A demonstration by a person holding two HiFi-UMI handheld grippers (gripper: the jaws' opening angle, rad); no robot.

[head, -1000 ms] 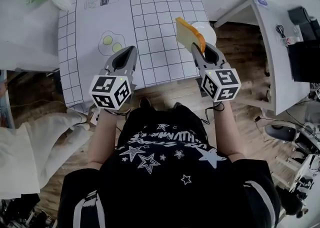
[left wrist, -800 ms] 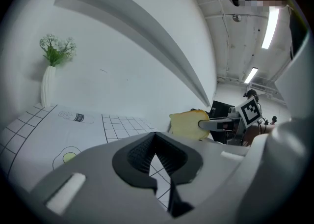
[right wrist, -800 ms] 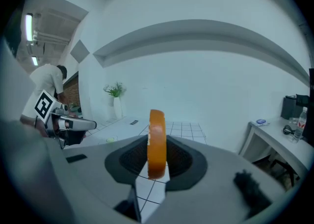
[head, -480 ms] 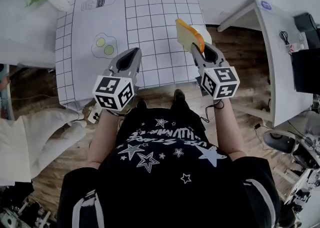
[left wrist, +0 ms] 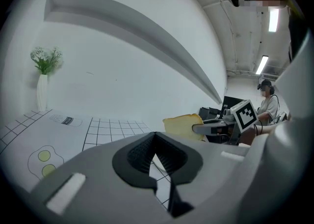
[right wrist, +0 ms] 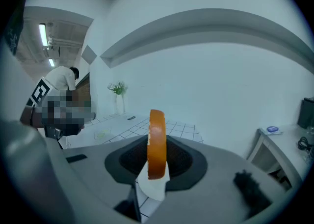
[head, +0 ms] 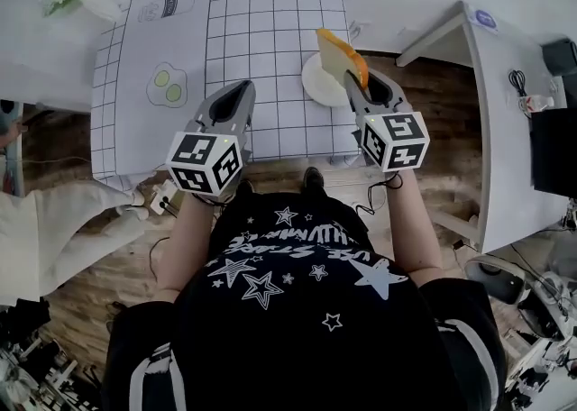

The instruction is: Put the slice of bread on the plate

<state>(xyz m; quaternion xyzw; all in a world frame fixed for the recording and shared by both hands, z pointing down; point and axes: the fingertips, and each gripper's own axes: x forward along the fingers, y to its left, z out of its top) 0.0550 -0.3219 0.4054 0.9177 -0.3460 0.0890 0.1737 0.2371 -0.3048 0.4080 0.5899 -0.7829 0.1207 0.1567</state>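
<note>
- Left tongs (head: 240, 86), left of the plate (head: 311, 92): pressed together, nothing in them.
- Bread slice (head: 339, 56): in the air on edge, just over the plate's right side, apparently not touching it.
- Right tongs (head: 359, 83): pinching the slice's near edge.
- Pickup done; lowering, laying flat and release are left.
- Slice: pale yellow face, orange crust, looks stiff, not sagging.

The right claw (head: 353, 85) grips the bread slice (head: 336, 55) upright over the white plate (head: 314, 89).
</note>
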